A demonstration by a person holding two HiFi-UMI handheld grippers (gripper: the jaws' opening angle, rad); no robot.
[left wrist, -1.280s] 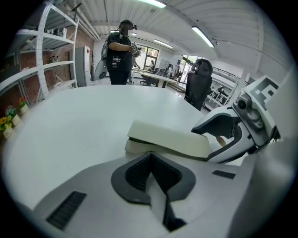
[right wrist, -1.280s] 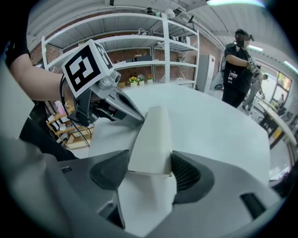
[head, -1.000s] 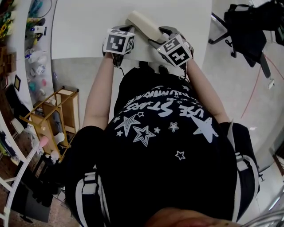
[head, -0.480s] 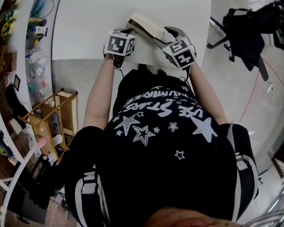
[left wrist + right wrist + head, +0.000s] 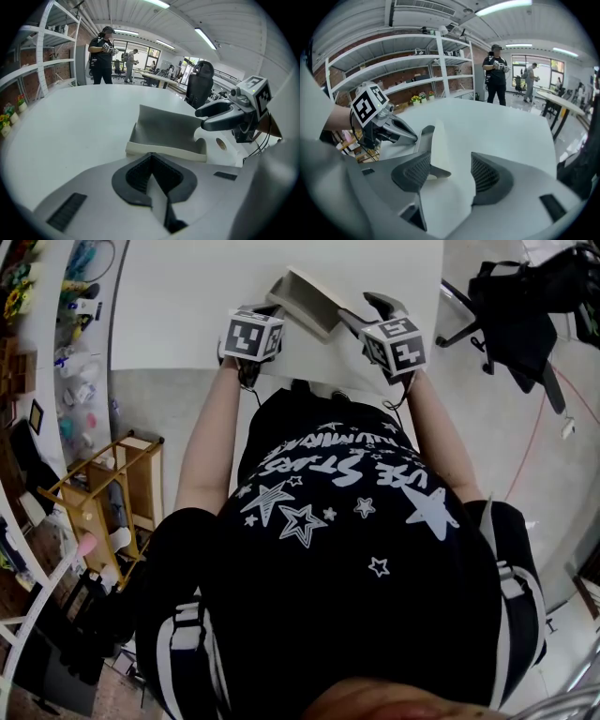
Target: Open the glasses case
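The cream glasses case (image 5: 302, 298) lies on the white table (image 5: 178, 296) with its lid raised, showing a grey lining (image 5: 166, 133). My left gripper (image 5: 271, 312) is shut on the near rim of the case's base (image 5: 150, 157). My right gripper (image 5: 367, 307) is open at the case's other end. The thin cream lid (image 5: 438, 145) stands between its jaws, against the left pad (image 5: 415, 172) and apart from the right one. From the left gripper view, the right gripper (image 5: 206, 119) reaches in at the lid's right edge. From the right gripper view, the left gripper (image 5: 410, 136) sits at the case's far end.
The table's near edge runs just under both grippers. A black chair with a bag (image 5: 525, 296) stands to the right on the floor. A wooden cart (image 5: 112, 484) is at the left. White shelves (image 5: 408, 61) and people (image 5: 101, 54) are far behind.
The case was closed a second ago; its lid has swung up and open. My right gripper has moved right and up with the lid. The left gripper has held still.
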